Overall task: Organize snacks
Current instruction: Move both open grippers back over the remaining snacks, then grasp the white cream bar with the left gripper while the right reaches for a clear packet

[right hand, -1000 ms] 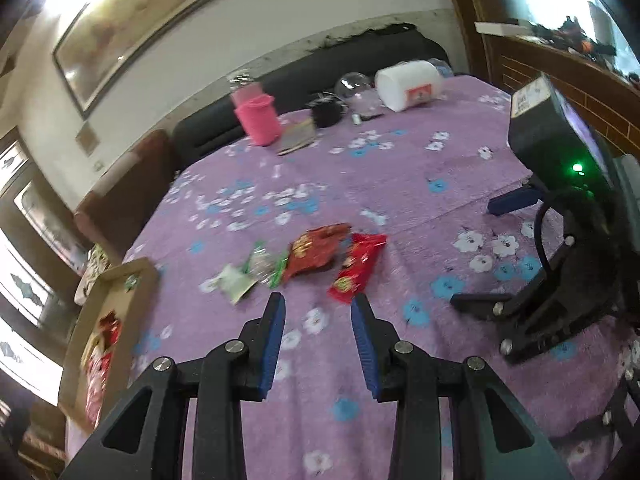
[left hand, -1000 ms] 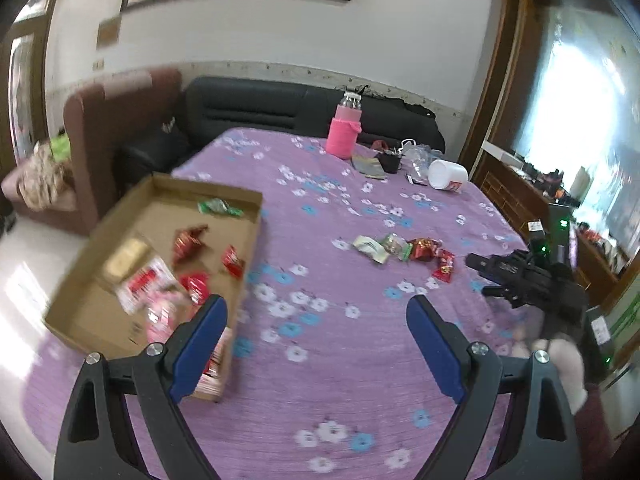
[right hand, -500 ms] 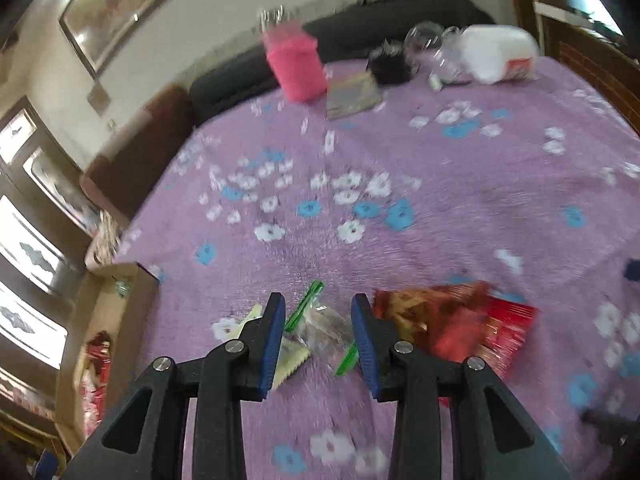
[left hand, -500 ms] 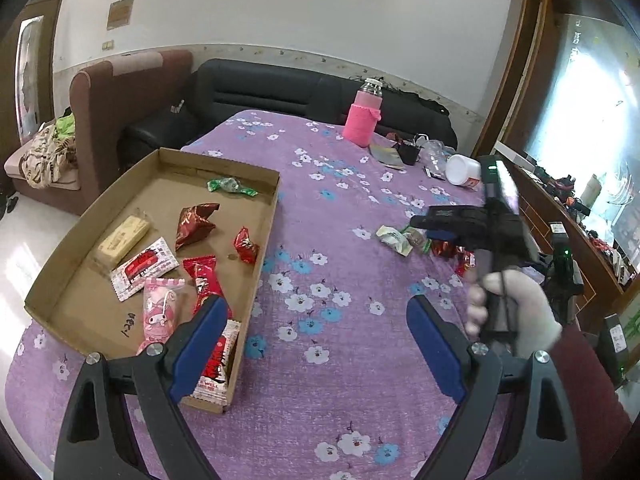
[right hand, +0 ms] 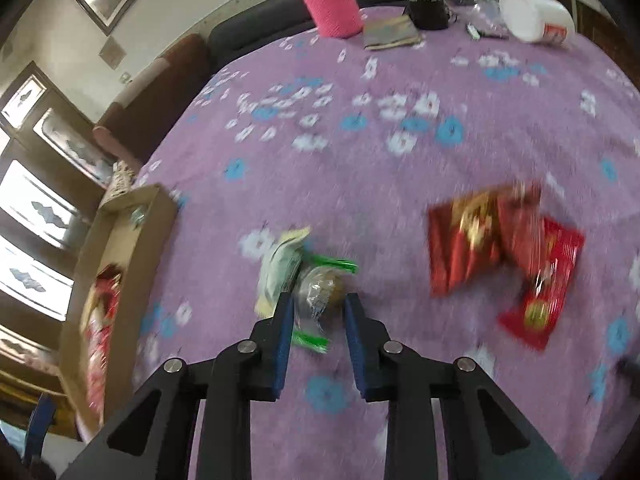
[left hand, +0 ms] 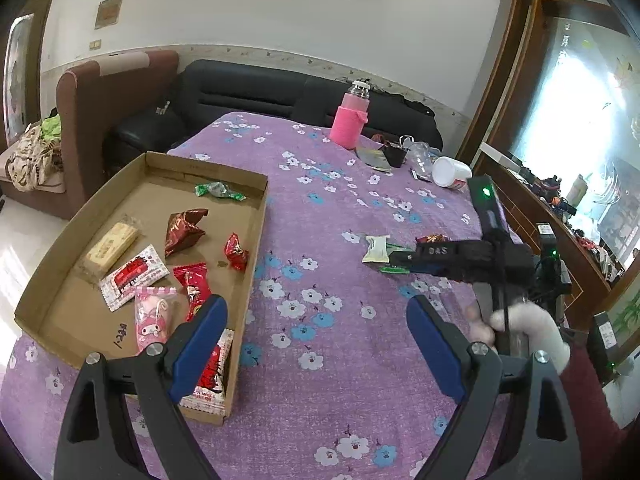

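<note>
— Snacks [left hand: 188, 236]: we count eight already in the cardboard box [left hand: 256, 240], four left on the desk [left hand: 340, 208].

— Our right claw [right hand: 316, 308] has just been closing around the green-ended candy [right hand: 322, 292], pads not yet pressing. Our left claw [left hand: 316, 336] hangs wide apart, empty. We judge it two-thirds done.

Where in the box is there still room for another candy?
In the cardboard box, bare floor lies along the far wall beside the green-ended candy and down the left wall past the beige bar. The near right corner is crowded with red and pink packets.
</note>
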Action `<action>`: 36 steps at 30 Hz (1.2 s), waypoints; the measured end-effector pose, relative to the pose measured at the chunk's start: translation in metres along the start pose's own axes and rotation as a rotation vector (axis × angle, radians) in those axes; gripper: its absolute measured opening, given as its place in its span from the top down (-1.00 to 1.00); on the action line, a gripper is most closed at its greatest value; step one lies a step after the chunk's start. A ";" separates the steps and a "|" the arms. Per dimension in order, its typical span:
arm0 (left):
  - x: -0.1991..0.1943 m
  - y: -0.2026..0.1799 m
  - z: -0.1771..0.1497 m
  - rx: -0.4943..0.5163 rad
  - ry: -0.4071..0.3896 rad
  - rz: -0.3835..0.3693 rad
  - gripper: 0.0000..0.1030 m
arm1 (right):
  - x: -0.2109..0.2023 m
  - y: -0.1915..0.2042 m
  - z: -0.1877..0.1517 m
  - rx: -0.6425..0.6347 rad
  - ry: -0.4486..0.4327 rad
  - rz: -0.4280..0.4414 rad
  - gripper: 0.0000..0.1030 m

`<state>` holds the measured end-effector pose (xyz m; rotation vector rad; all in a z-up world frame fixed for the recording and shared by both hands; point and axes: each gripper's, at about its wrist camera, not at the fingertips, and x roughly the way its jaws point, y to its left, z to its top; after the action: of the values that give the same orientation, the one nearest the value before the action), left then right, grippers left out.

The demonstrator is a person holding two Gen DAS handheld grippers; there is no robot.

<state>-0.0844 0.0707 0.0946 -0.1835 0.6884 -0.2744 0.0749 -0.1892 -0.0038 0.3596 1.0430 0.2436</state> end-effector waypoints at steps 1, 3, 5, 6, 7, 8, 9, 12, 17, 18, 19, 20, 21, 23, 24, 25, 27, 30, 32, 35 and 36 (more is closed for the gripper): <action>0.000 0.000 0.000 -0.001 0.000 -0.002 -0.76 | -0.002 -0.001 -0.003 0.006 -0.018 0.015 0.45; 0.002 -0.001 0.001 -0.003 0.007 -0.003 -0.76 | -0.005 -0.003 -0.005 0.005 -0.068 -0.003 0.45; 0.003 -0.002 0.003 0.004 0.010 0.000 -0.76 | -0.001 -0.004 -0.005 0.008 -0.081 -0.007 0.44; 0.004 -0.004 0.004 0.011 0.009 0.006 -0.76 | 0.001 -0.003 -0.006 0.013 -0.089 -0.003 0.43; 0.004 -0.005 0.005 0.015 0.007 0.012 -0.76 | 0.001 -0.001 -0.007 0.006 -0.100 -0.017 0.43; 0.005 -0.005 0.007 0.018 0.005 0.019 -0.76 | 0.002 0.003 -0.007 -0.007 -0.110 -0.036 0.43; 0.006 -0.006 0.009 0.017 0.005 0.020 -0.76 | 0.003 0.007 -0.007 -0.023 -0.115 -0.055 0.43; 0.012 -0.009 0.016 0.014 0.015 0.012 -0.76 | 0.007 0.017 -0.009 -0.071 -0.132 -0.097 0.44; 0.035 -0.026 0.026 0.055 0.080 -0.004 -0.76 | -0.003 0.013 -0.014 -0.078 -0.136 -0.144 0.61; 0.041 -0.031 0.027 0.075 0.091 -0.007 -0.76 | -0.011 0.007 -0.016 -0.061 -0.150 -0.173 0.61; 0.049 -0.037 0.028 0.095 0.103 -0.004 -0.76 | -0.020 -0.001 -0.018 -0.036 -0.164 -0.192 0.61; 0.058 -0.043 0.029 0.114 0.114 -0.001 -0.76 | -0.028 -0.008 -0.021 -0.014 -0.171 -0.200 0.61; 0.066 -0.049 0.030 0.130 0.122 -0.005 -0.76 | -0.035 -0.017 -0.025 0.006 -0.176 -0.206 0.61; 0.088 -0.061 0.033 0.162 0.141 -0.023 -0.76 | -0.044 -0.029 -0.031 0.039 -0.183 -0.209 0.62; 0.102 -0.066 0.035 0.174 0.155 -0.030 -0.72 | -0.048 -0.037 -0.036 0.063 -0.188 -0.190 0.62; 0.116 -0.071 0.037 0.182 0.170 -0.036 -0.60 | -0.050 -0.043 -0.038 0.081 -0.188 -0.164 0.61; 0.139 -0.078 0.040 0.193 0.193 -0.039 -0.45 | -0.051 -0.051 -0.041 0.111 -0.184 -0.127 0.61; 0.172 -0.085 0.045 0.209 0.206 -0.033 -0.45 | -0.049 -0.054 -0.040 0.120 -0.178 -0.102 0.61; 0.191 -0.088 0.046 0.216 0.226 -0.035 -0.45 | -0.045 -0.052 -0.040 0.116 -0.172 -0.094 0.61; 0.210 -0.092 0.045 0.242 0.243 -0.012 -0.44 | -0.043 -0.049 -0.038 0.108 -0.173 -0.097 0.61; 0.215 -0.093 0.043 0.246 0.252 -0.009 -0.44 | -0.044 -0.049 -0.038 0.106 -0.177 -0.097 0.61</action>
<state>0.0851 -0.0805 0.0223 0.0851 0.8957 -0.3922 0.0218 -0.2430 -0.0056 0.4176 0.8981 0.0684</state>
